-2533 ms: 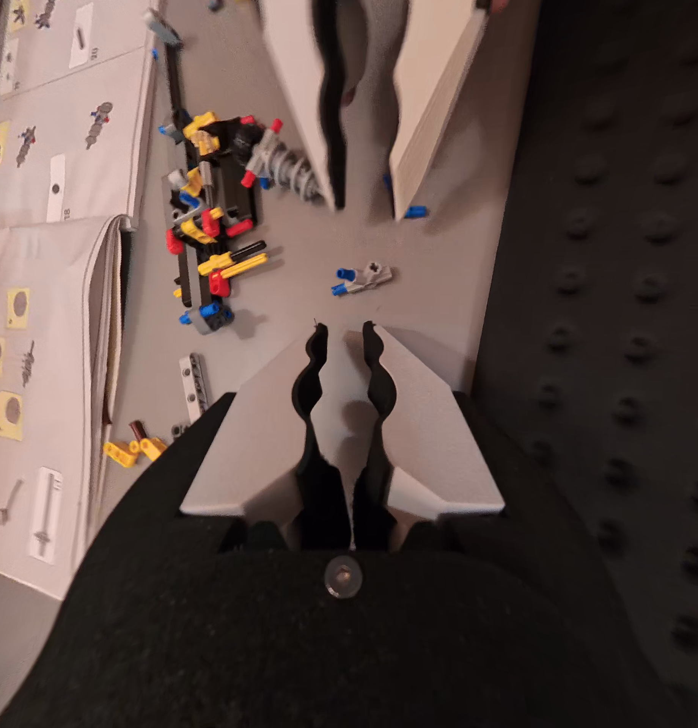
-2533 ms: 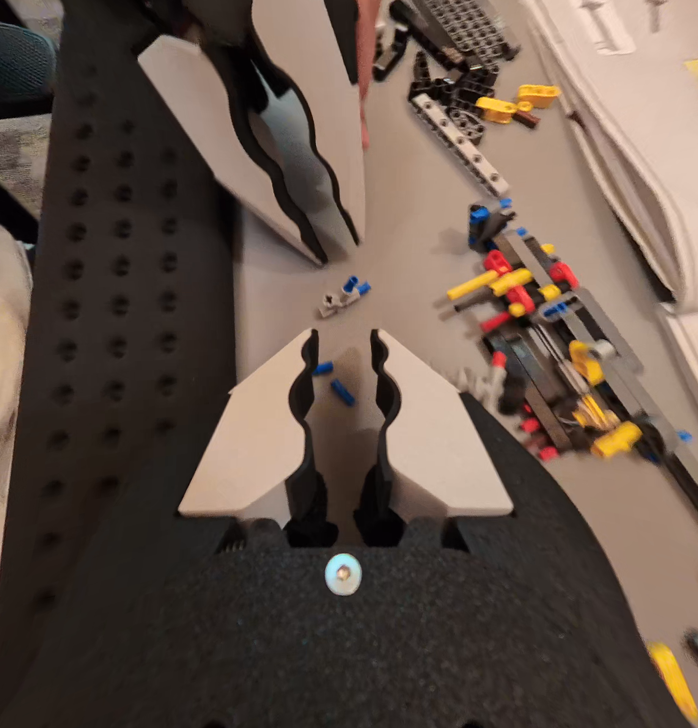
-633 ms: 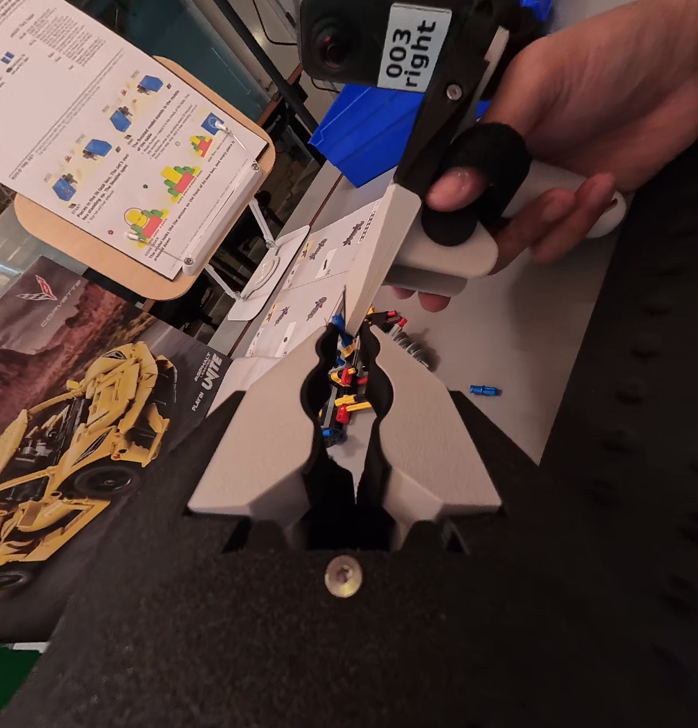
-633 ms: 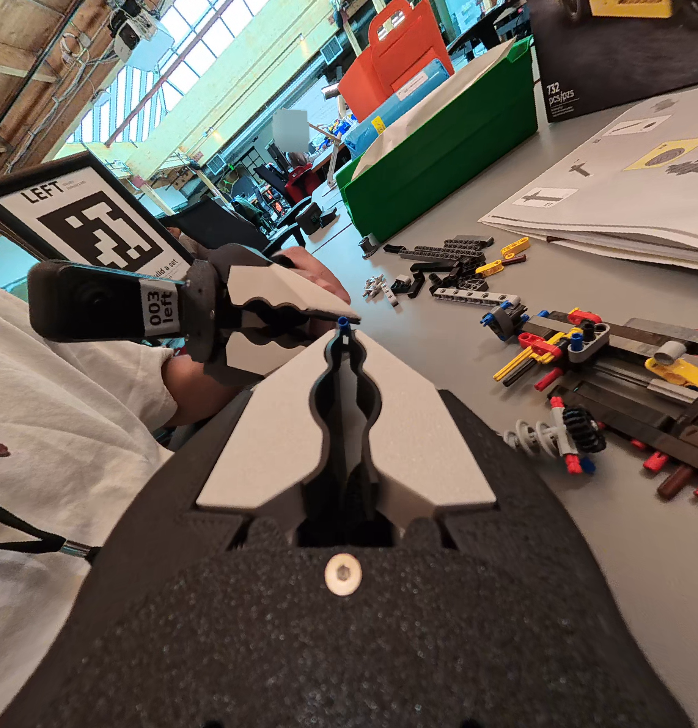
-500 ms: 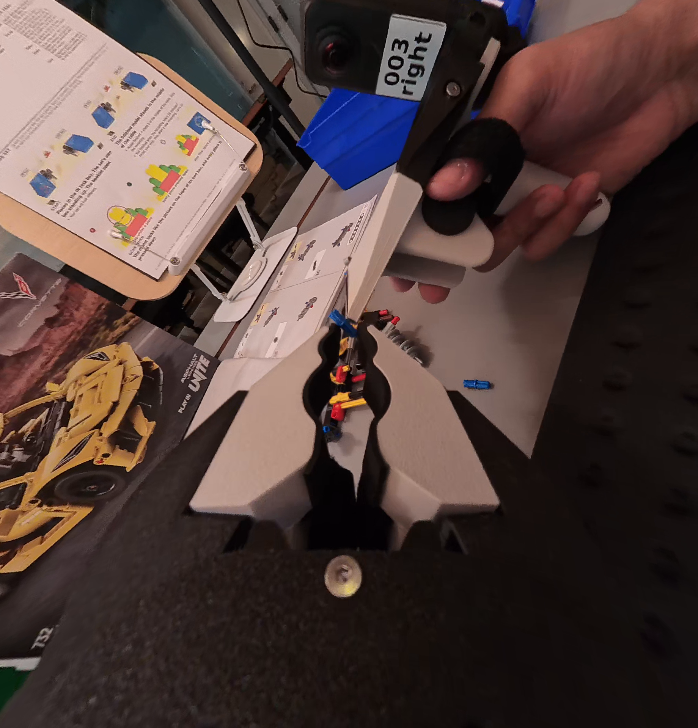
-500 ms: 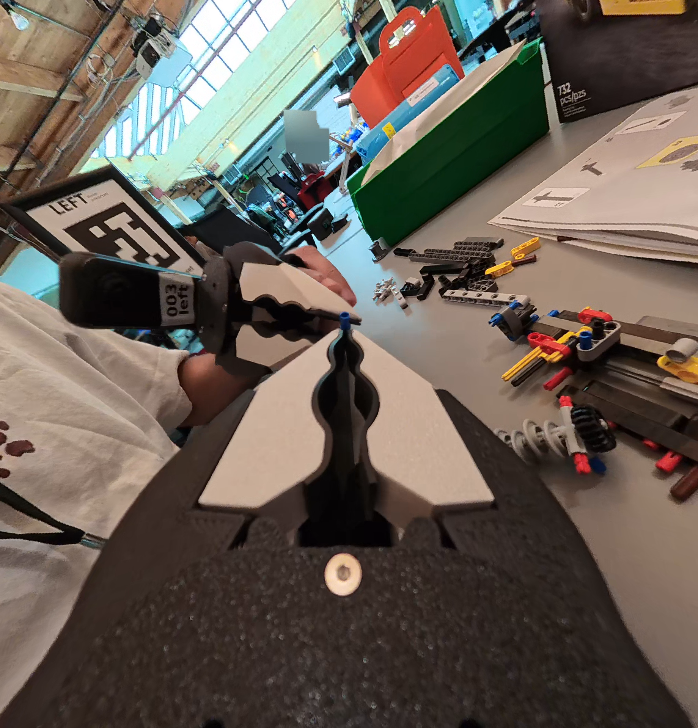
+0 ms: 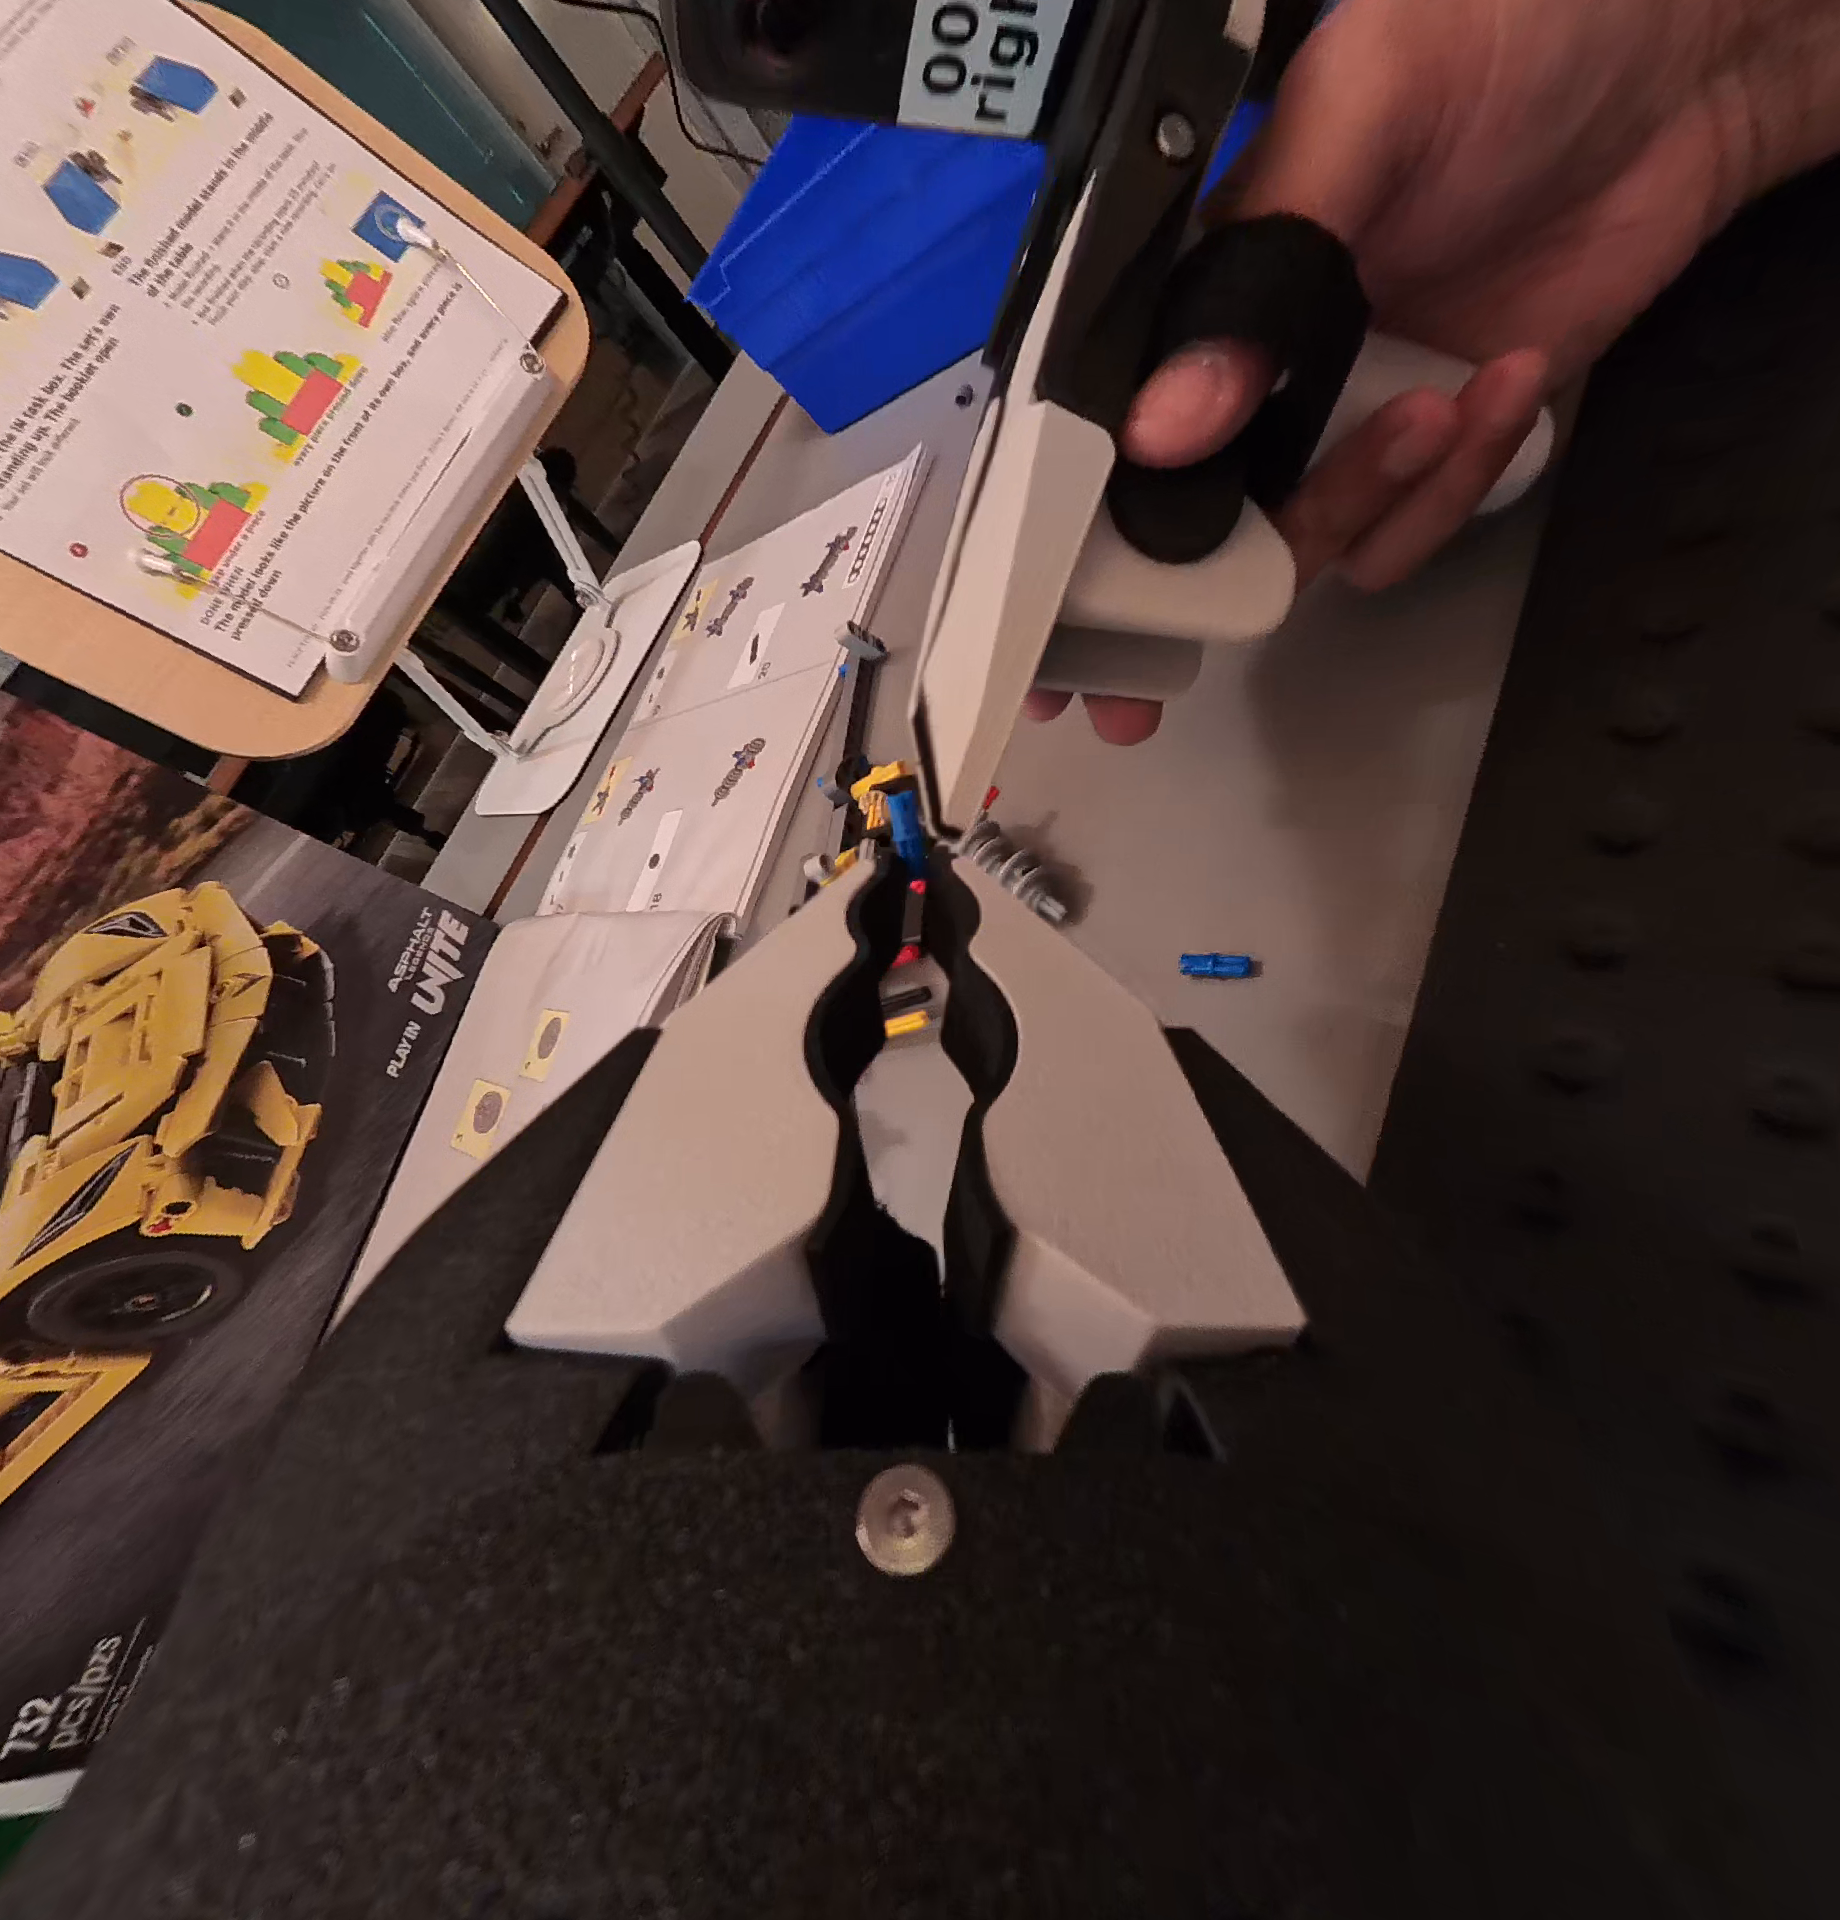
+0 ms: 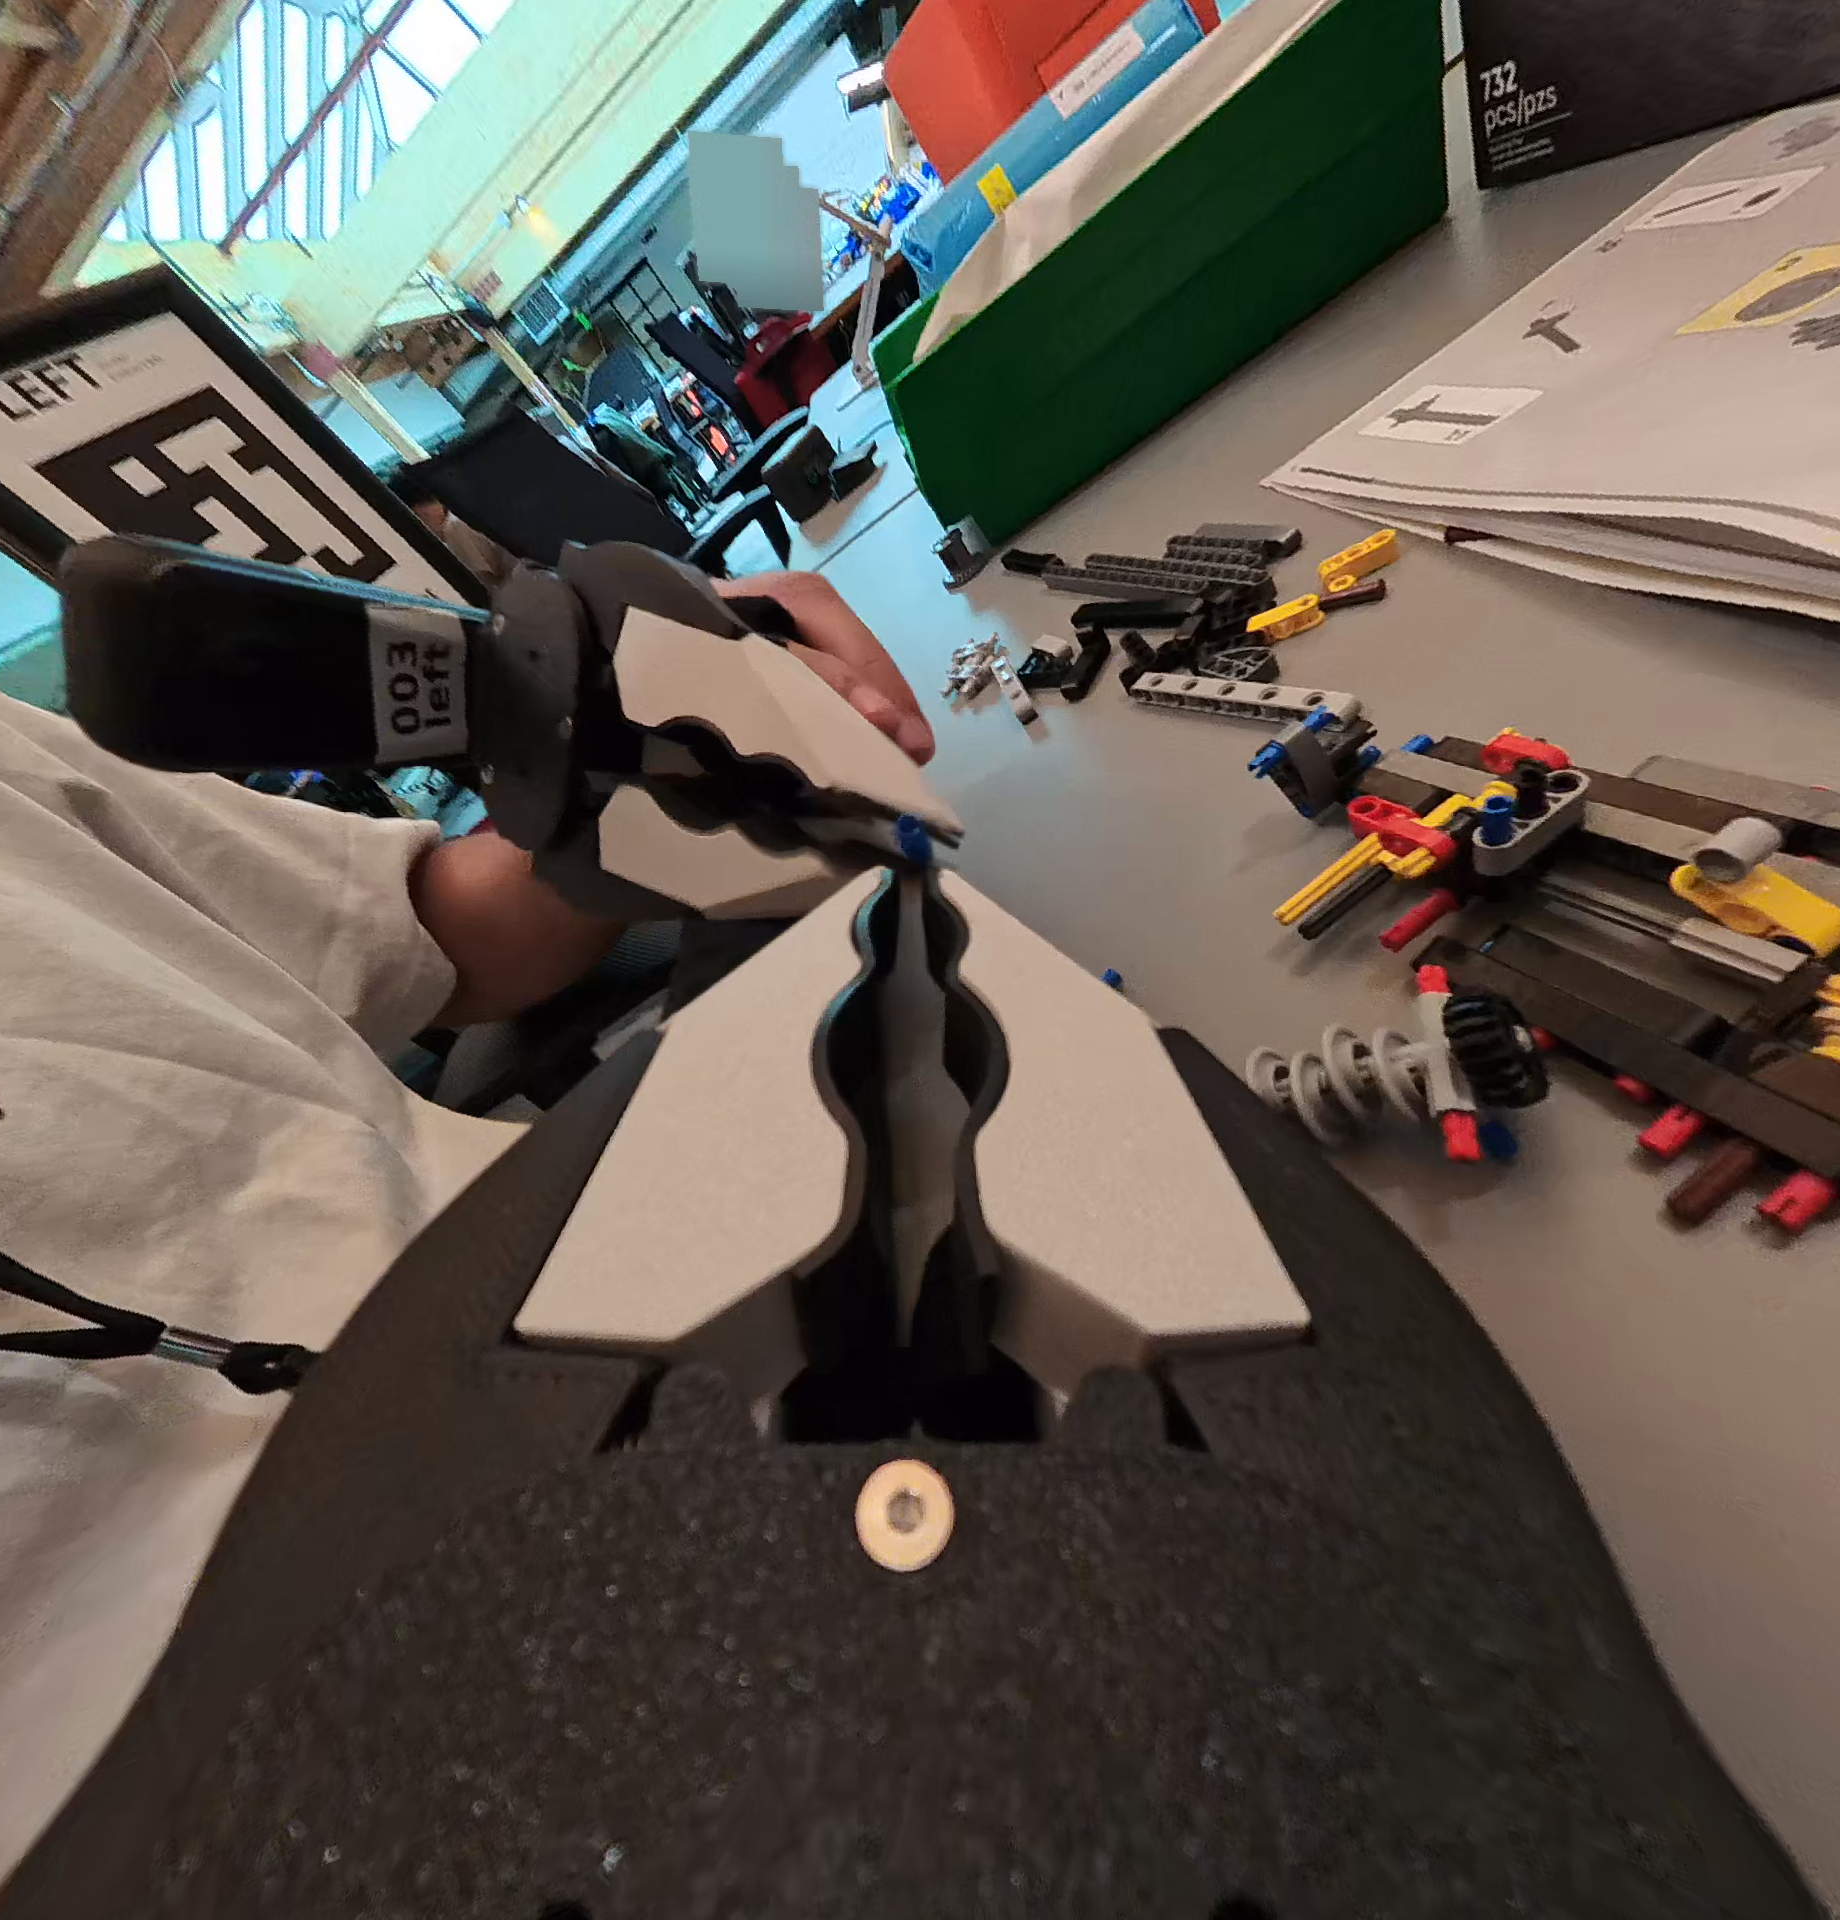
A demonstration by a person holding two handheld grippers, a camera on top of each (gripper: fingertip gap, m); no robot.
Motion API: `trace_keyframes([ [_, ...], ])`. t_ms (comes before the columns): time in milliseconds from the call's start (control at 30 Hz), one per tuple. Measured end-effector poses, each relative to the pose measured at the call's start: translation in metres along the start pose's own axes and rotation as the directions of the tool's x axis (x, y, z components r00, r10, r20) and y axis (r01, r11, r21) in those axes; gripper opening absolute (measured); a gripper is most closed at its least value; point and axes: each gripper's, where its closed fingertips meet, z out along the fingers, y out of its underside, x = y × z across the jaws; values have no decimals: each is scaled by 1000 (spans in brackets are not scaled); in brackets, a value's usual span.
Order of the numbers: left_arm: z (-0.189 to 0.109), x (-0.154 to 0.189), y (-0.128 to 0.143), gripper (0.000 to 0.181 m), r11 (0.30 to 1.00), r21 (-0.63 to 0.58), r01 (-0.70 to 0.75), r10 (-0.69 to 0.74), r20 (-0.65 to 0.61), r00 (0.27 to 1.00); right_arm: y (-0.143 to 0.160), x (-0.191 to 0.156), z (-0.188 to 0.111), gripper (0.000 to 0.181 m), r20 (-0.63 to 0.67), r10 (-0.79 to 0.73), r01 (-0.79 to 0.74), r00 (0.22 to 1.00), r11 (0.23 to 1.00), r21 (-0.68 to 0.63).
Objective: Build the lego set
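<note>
I am holding both grippers lifted above the desk (image 8: 1674, 1455), tip to tip. In the right wrist view, the right gripper (image 8: 908, 875) is nearest to me; its jaws are almost closed, with only a thin slit between them. At their tips a small blue pin (image 8: 911, 837) is sticking out, and I cannot tell which gripper is really pinching it. The left gripper (image 8: 921, 826) is coming in from the left, and its tips are meeting the pin at the same place. In the left wrist view its jaws are standing a little apart — a narrow gap at the tips.

A little farther, on the grey desk, a grey spring part with a black gear (image 8: 1404, 1070) is lying just beside the half-built model (image 8: 1643, 883) of black beams with red, yellow and blue pins. Another blue pin (image 7: 1217, 965) is lying alone near the dark mat (image 7: 1674, 1039).

Behind the model, loose black beams (image 8: 1165, 592) and small yellow pieces are lying in a heap, and the open instruction booklet (image 8: 1622, 447) is spreading to the right. Farthest away are standing a green bin (image 8: 1155, 343) and the dark set box (image 7: 168, 1143) with the yellow car picture.
</note>
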Motion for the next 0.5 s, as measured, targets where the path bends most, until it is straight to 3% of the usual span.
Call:
trace_keyframes([
  [300, 4, 4, 10, 2, 996, -56, -68, 67, -18, 998, -1, 4, 2, 6, -32, -16, 16, 999, 1000, 1],
  [500, 10, 9, 18, 2, 979, -134, -156, 154, -23, 988, 6, 14, 6, 6, -129, -102, 96, 986, 994, -56],
])
